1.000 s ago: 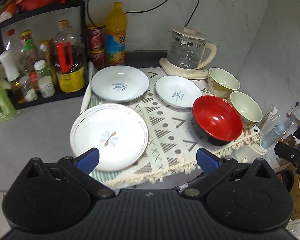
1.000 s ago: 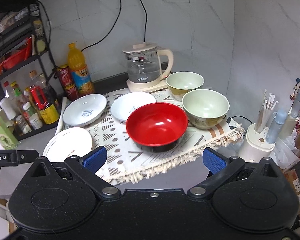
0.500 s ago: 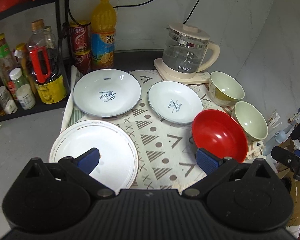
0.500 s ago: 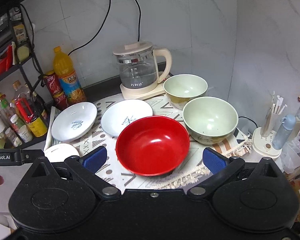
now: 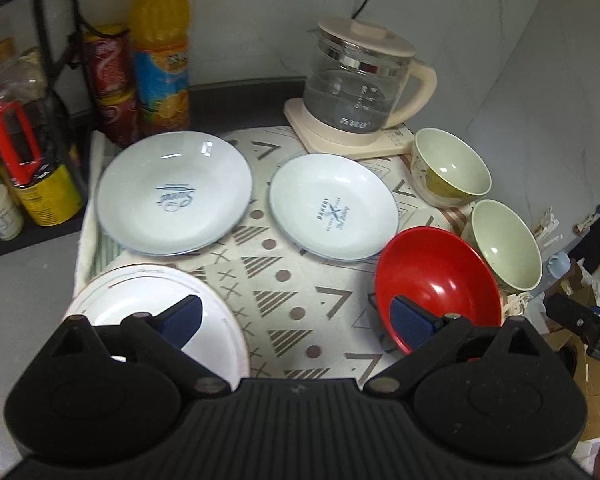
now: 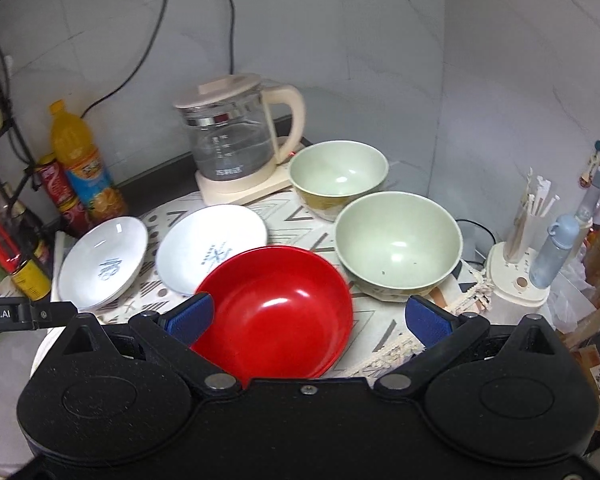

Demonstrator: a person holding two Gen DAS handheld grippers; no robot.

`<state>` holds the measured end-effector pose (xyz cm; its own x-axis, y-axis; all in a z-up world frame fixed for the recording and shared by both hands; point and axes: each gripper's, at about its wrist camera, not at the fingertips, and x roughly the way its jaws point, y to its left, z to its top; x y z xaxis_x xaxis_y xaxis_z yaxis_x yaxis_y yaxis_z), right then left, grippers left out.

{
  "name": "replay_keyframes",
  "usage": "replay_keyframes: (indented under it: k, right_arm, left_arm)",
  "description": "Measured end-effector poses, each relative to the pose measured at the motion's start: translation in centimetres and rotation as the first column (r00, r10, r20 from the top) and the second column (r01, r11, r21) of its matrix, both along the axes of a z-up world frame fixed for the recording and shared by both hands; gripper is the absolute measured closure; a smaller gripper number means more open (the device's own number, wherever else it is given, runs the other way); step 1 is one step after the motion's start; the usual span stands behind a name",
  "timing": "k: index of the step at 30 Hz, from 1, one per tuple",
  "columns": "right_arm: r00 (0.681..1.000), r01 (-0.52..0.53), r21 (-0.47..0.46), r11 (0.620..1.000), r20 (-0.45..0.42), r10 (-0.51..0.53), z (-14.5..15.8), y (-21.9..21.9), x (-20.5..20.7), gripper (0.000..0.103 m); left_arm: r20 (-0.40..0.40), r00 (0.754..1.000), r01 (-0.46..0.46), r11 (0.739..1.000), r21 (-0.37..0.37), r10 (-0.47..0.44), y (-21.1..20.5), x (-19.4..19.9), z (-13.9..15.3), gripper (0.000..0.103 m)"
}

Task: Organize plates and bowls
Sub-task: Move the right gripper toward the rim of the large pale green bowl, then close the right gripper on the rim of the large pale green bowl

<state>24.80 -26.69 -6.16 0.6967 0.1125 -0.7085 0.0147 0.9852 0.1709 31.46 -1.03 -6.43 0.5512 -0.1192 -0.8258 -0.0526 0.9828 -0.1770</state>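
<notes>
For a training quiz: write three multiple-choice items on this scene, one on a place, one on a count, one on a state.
1. Where is the kettle?
A. behind the bowls and plates, by the wall
B. on the rack
C. inside the red bowl

2. How many green bowls?
A. one
B. two
C. four

3. The right gripper is:
A. shut on a plate
B. shut on the red bowl
C. open

Answers: 1 A, it stands at the mat's far edge. 2 B, one behind another. 3 C, its fingers stand wide apart over the red bowl.
</notes>
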Motion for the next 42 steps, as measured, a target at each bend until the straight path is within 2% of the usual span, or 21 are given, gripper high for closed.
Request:
replay_keyframes:
  k: [5,9,11,18,23,31,34,36,37,42]
  right_arm:
    - [0.998,0.053,-0.005,0.999,-0.030,-0.053,-1.0,-1.5,1.8,0.001]
    - [0.995,0.089,0.003,0.996,-0.035,-0.089,-1.8,-3.4,3.2,0.002]
    - [0.994,0.099,0.007,0.995,-0.045,-0.099,-2.4,-4.4,4.1,0.005]
    - [0.991,0.102,0.055,0.993,-0.097,-0.096,-4.4,-8.7,7.0,0.009]
    - [0.987,0.108,0.062,0.992,-0.126,-0.100,-5.7,-11.0,9.1,0.009]
    - [0.980,0.124,0.057,0.991,-0.165,-0.114,-8.1,-14.0,11.4,0.008]
    - [0.978,0.124,0.073,0.990,-0.178,-0.110,-8.8,-14.8,12.0,0.008]
    - [0.977,0.120,0.085,0.989,-0.189,-0.102,-9.3,-15.2,12.4,0.009]
    - [0.976,0.118,0.089,0.989,-0.196,-0.099,-9.5,-15.4,12.6,0.009]
    - [0.966,0.108,0.131,0.985,-0.248,-0.073,-11.1,-15.7,13.6,0.022]
  left_arm:
    - [-0.010,1.000,0.024,0.999,-0.028,-0.024,-1.6,2.3,-0.4,0.004]
    - [0.012,0.998,0.067,0.997,-0.041,-0.066,-3.7,4.1,-0.6,0.004]
    - [0.007,0.998,0.070,0.997,-0.036,-0.069,-4.9,5.2,-0.9,0.006]
    - [-0.014,0.997,0.069,0.996,-0.054,-0.070,-9.5,8.0,-1.7,0.007]
    - [-0.020,0.994,0.104,0.995,0.009,-0.104,-13.4,9.9,-2.4,0.007]
    - [-0.019,0.988,0.150,0.988,-0.024,-0.151,-18.1,12.3,-3.9,0.008]
    - [-0.035,0.988,0.147,0.988,-0.040,-0.148,-19.3,13.4,-4.4,0.016]
    - [-0.047,0.988,0.141,0.988,-0.059,-0.144,-19.8,14.2,-4.9,0.027]
    - [-0.059,0.988,0.140,0.988,-0.063,-0.144,-20.0,14.5,-5.2,0.029]
    - [-0.093,0.985,0.140,0.987,-0.085,-0.148,-21.0,15.4,-6.6,0.041]
